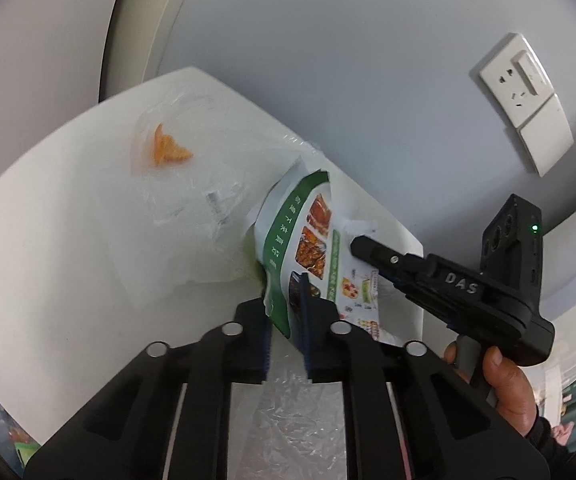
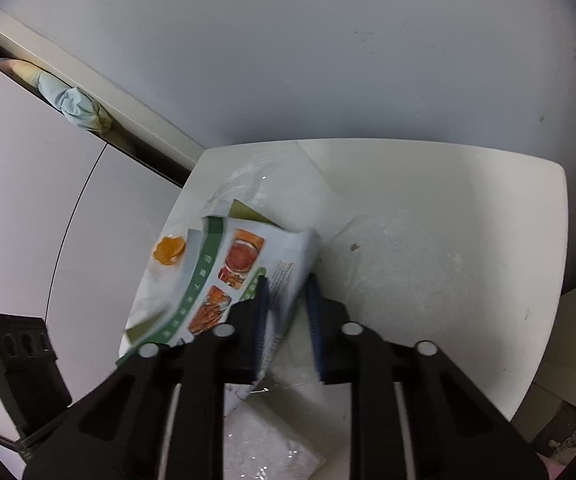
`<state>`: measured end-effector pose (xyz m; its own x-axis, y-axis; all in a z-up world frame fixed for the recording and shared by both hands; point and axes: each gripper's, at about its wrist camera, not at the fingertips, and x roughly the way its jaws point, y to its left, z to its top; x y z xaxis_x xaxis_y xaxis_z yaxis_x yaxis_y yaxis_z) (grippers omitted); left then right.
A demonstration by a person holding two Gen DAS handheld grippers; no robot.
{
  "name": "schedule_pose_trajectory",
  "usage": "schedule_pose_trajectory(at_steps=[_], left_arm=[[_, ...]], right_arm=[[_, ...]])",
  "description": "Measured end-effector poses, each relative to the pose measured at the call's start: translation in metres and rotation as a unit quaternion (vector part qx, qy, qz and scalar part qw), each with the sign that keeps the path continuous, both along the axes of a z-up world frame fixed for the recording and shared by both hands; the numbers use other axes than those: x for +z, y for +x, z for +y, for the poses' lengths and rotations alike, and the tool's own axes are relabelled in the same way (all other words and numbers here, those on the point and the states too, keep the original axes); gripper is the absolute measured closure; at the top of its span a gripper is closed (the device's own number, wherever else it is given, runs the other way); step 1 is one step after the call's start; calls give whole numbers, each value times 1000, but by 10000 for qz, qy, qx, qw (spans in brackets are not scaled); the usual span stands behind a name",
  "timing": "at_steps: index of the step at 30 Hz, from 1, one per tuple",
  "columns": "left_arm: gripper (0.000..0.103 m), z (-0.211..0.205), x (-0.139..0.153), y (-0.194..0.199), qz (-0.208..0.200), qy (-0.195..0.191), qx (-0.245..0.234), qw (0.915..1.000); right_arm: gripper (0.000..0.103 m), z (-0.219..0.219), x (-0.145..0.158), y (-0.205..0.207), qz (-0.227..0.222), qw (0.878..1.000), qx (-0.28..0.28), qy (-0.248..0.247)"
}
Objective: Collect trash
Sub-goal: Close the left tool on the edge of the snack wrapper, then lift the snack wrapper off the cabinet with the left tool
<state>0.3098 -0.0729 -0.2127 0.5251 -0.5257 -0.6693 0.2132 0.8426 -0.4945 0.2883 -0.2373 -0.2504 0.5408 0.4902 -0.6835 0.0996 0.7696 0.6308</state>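
A green and white printed leaflet stands crumpled on the white table. My left gripper is shut on its lower edge, the paper pinched between the blue pads. My right gripper, held by a hand, comes in from the right with its tip on the leaflet's far edge. In the right wrist view the leaflet runs between that gripper's pads, which grip it. A clear plastic bag lies behind the leaflet, and an orange peel shows through it.
The table stands against a grey wall carrying a white socket. More clear plastic lies under the left gripper. The orange peel sits near the table's left edge. A pale cabinet door is to the left.
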Motion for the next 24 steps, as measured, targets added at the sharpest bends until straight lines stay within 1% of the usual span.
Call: schedule_pose_trajectory(at_steps=[3,6,12,15,24], left_arm=[[100,-6,7,-2,-101,106,-34,9999],[101,-10,15,-7,-224,166,-77,9996],[101,-10,31,-15,-354,171,-57,9992],[101,-12,42,-22,-459,240,-42,9986],[101,-13,72,-59,-716,241,-81,9971]], right_arm=[[91,3,4,-4,-117,9999,-39,-91],[93,6,12,-10,-262,9995,-71,-166],[94,11,34,-26,-539,9981,-102,-269],[94,16,48,-37,-699,9969,-87,-364],[94,27,80,-77,-995,9937,-106,-507]])
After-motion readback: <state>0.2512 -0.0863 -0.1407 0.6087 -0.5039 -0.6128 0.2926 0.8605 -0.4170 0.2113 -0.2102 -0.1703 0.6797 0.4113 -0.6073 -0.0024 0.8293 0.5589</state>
